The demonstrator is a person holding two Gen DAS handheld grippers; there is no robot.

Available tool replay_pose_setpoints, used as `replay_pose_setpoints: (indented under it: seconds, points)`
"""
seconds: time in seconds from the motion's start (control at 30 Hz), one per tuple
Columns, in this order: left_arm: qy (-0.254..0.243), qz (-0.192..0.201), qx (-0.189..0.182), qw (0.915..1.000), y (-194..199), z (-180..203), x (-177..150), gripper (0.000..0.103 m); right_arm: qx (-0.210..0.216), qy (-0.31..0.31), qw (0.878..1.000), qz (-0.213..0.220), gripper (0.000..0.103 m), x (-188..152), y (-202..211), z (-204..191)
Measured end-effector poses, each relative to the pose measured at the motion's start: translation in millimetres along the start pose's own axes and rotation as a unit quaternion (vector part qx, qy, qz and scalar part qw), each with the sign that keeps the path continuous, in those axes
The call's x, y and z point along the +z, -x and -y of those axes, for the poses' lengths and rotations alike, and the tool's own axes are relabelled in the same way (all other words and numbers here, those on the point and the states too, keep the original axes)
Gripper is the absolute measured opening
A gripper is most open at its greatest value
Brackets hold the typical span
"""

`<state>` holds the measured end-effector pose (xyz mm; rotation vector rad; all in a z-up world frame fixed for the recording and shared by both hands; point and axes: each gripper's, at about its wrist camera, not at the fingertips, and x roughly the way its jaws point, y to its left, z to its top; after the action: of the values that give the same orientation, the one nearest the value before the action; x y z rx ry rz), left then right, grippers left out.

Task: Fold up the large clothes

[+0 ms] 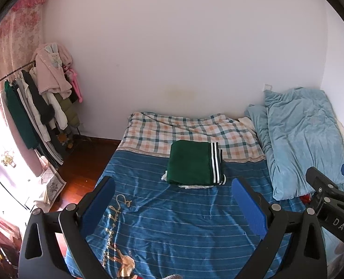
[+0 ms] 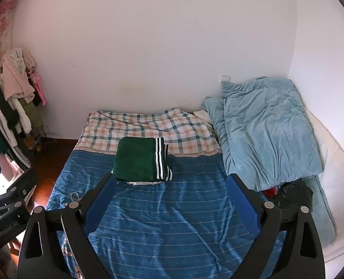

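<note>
A green garment (image 1: pixel 192 165) with black and white stripes lies folded into a neat rectangle on the blue striped bedsheet (image 1: pixel 172 220); a bit of white cloth shows under its near edge. It also shows in the right wrist view (image 2: pixel 139 160). My left gripper (image 1: pixel 174 186) is open and empty, held above the bed in front of the garment. My right gripper (image 2: pixel 172 181) is open and empty, also short of the garment. The right gripper's body shows at the right of the left wrist view (image 1: pixel 330 200).
A light blue duvet (image 2: pixel 265 130) is bunched along the bed's right side. A plaid sheet (image 2: pixel 148 125) covers the far end by the white wall. A clothes rack (image 1: pixel 37 107) with hanging coats stands left of the bed over dark wood floor (image 1: pixel 78 162).
</note>
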<state>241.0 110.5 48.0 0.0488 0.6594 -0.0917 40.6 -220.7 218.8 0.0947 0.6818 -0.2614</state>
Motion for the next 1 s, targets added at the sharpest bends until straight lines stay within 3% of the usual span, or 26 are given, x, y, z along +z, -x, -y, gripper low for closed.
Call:
replay_pose_setpoints:
  seconds: [1.0]
  points:
    - [-0.002,0.006,0.008,0.9999,6.3,0.7,8.5,0.102,0.002,0.008,1.0,0.007,0.096,-0.8,-2.6,-4.8]
